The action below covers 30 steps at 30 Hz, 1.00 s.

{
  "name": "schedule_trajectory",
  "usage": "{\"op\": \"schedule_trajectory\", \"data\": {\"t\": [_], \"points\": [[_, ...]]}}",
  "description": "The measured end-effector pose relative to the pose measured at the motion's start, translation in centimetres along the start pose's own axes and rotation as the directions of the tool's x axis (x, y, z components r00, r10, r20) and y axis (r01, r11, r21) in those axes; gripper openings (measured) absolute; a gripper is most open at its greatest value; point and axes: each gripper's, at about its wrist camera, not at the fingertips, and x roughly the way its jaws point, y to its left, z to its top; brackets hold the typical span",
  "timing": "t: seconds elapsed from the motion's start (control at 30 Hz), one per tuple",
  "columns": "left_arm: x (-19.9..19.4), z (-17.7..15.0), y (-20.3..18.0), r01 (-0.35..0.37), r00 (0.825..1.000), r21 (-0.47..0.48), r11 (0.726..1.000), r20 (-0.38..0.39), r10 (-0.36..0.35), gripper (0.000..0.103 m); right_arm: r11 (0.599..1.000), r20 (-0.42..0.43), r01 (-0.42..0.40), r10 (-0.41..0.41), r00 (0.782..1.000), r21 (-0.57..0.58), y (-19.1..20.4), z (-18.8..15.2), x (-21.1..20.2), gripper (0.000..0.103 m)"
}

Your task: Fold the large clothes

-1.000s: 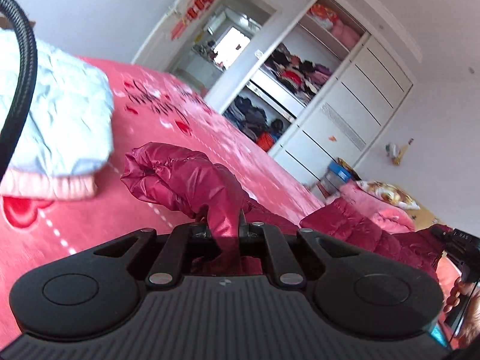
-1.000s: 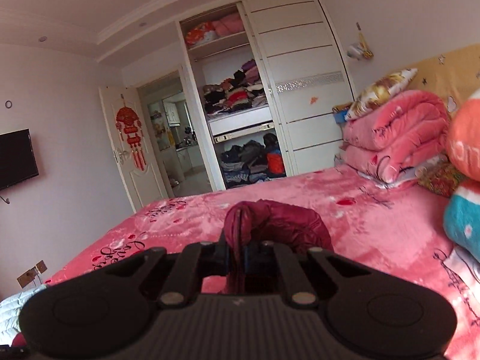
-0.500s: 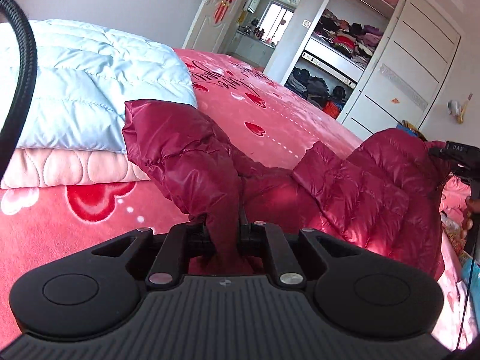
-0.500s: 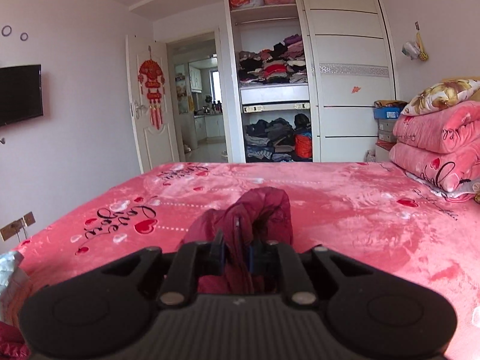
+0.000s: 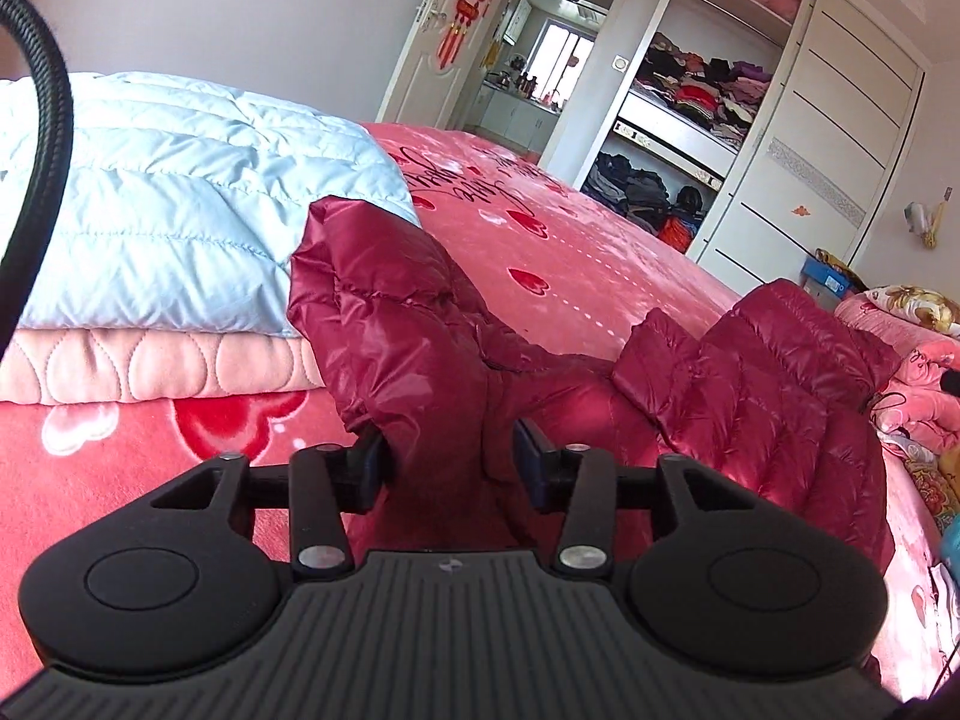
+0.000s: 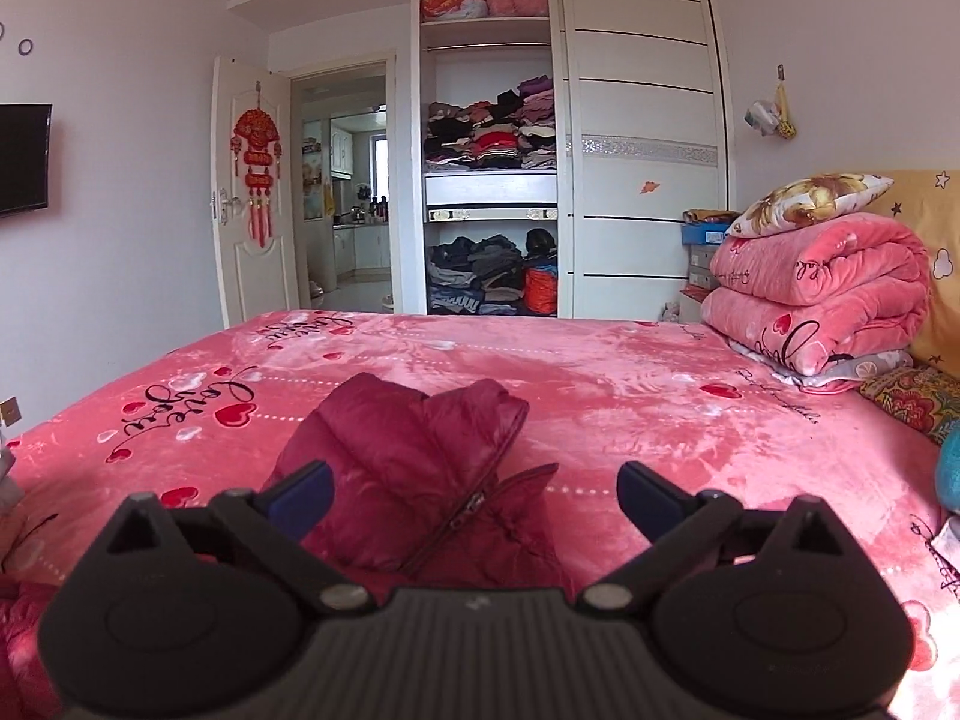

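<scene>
In the left wrist view, the left gripper (image 5: 451,462) has its jaws partly spread. A fold of the dark red down jacket (image 5: 420,324) stands up between the two fingers; the left pad touches or nearly touches the fabric, and the right pad is just beside it, so the grip looks loose, not pinching. The raised part, which looks like a sleeve, points up and away from the camera toward the folded light blue quilt (image 5: 180,192). The rest of the jacket runs to the right across the bed, so its long axis goes from left to right in this view, and a quilted part rises at the right side. The light blue quilt lies on top of a pink quilted blanket (image 5: 150,360), and both lie on the pink bedspread (image 5: 540,252) with red hearts. Behind is an open wardrobe (image 5: 690,96) full of clothes and an open white door (image 5: 432,30) with a red ornament.

In the right wrist view, the right gripper (image 6: 474,492) is spread wide and holds nothing. One end of the jacket (image 6: 408,450) lies flat on the bedspread (image 6: 660,396) between the fingers, closer to the left finger; I cannot tell if that finger touches it. Its zipper (image 6: 468,510) runs diagonally from the lower left to the upper right. At the right, folded pink blankets (image 6: 828,288) are stacked with a flowered pillow (image 6: 810,198) on top. The wardrobe (image 6: 492,138) and the door (image 6: 252,192) stand beyond the bed, and a television (image 6: 24,159) hangs on the left wall.
</scene>
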Motion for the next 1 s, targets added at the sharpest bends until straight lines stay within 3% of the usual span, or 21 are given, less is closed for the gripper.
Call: {"op": "schedule_trajectory", "data": {"t": [0.07, 0.13, 0.33, 0.53, 0.7, 0.83, 0.93, 0.97, 1.0], "points": [[-0.1, 0.3, 0.1, -0.011, 1.000, 0.004, 1.000, 0.018, 0.011, 0.059, 0.999, -0.016, -0.040, 0.040, 0.999, -0.033, 1.0, -1.2, -1.2, 0.102], [0.0, 0.6, 0.4, -0.020, 0.999, 0.002, 1.000, 0.030, 0.020, 0.070, 0.991, -0.055, -0.086, 0.081, 0.995, -0.105, 3.1, -2.6, -2.0, 0.102], [0.2, 0.9, 0.7, -0.043, 0.997, 0.011, 0.999, 0.066, 0.042, 0.088, 0.924, -0.136, -0.202, 0.165, 0.977, -0.324, 11.0, -7.2, -1.9, 0.102], [0.9, 0.6, 0.7, -0.037, 0.998, 0.027, 0.999, 0.049, 0.035, 0.089, 0.838, -0.149, -0.215, 0.161, 0.976, -0.501, 17.4, -10.2, 1.4, 0.102], [1.2, 0.6, 0.9, -0.022, 0.999, 0.041, 0.999, 0.038, 0.021, 0.090, 0.805, -0.147, -0.183, 0.120, 0.982, -0.564, 19.8, -11.7, 4.6, 0.099], [1.3, 0.5, 1.1, -0.010, 1.000, 0.031, 0.999, 0.022, 0.009, 0.091, 0.803, -0.138, -0.128, 0.058, 0.989, -0.582, 20.8, -12.3, 7.2, 0.083], [1.6, 0.4, 1.1, -0.004, 1.000, 0.024, 1.000, 0.010, 0.004, 0.092, 0.807, -0.143, -0.107, 0.028, 0.989, -0.581, 20.8, -12.6, 8.4, 0.062], [1.6, 0.4, 1.1, -0.003, 1.000, 0.025, 1.000, 0.008, 0.003, 0.092, 0.810, -0.145, -0.098, 0.015, 0.989, -0.579, 20.7, -12.6, 8.6, 0.042], [1.6, 0.3, 1.0, -0.002, 1.000, 0.028, 1.000, 0.004, 0.002, 0.092, 0.818, -0.149, -0.095, 0.012, 0.989, -0.567, 20.5, -12.5, 8.6, 0.029]]}}
